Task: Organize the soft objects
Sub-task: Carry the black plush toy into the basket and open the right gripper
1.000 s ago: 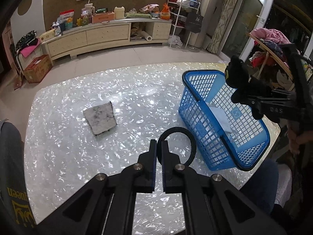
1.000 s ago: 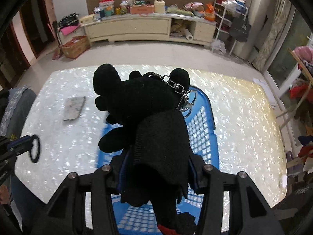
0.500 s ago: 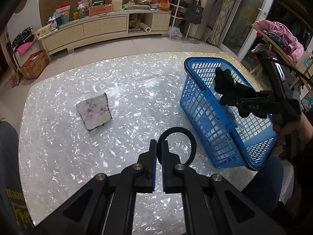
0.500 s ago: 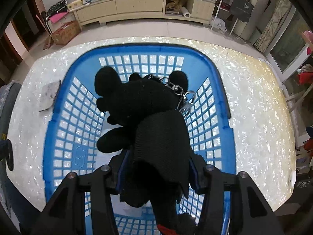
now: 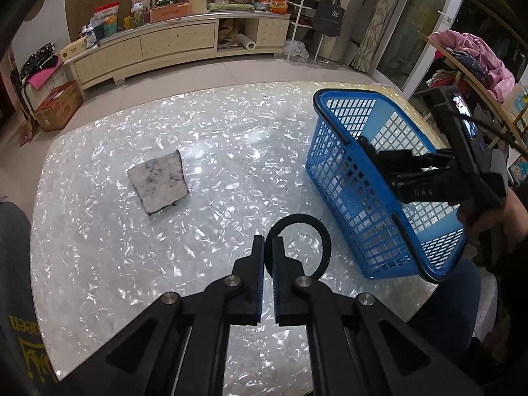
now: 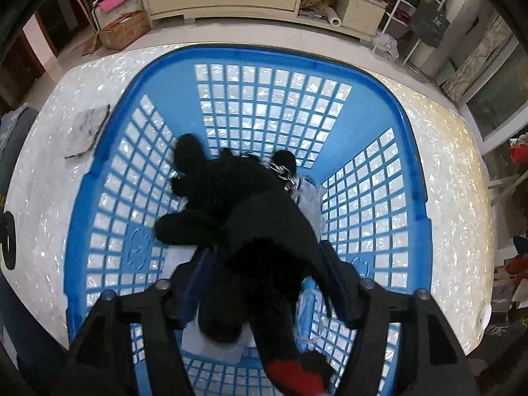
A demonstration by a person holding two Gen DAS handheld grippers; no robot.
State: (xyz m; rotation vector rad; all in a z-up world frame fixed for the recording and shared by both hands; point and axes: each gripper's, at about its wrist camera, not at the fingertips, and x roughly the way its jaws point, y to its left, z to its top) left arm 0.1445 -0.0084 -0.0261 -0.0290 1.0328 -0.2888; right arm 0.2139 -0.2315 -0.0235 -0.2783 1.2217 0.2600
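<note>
My right gripper (image 6: 264,264) is low inside the blue mesh basket (image 6: 274,59), with a black plush toy (image 6: 231,198) with a metal keychain clasp between its fingers. The jaws look spread wider than before, and the toy sags toward the basket floor. In the left wrist view the right gripper (image 5: 396,161) reaches into the basket (image 5: 333,125) at the table's right edge. My left gripper (image 5: 268,247) is shut on a black ring band (image 5: 303,227), held above the table. A grey square cloth (image 5: 158,181) lies flat at centre left.
The pearly white table (image 5: 214,132) ends just past the basket on the right. White and clear items lie on the basket floor (image 6: 307,204). The person's body and legs are at the near edge. A long cabinet stands across the room.
My right gripper has gone down from above the basket to deep inside it with the plush toy, and its jaws have widened. The left gripper keeps holding the ring band, barely moving.
</note>
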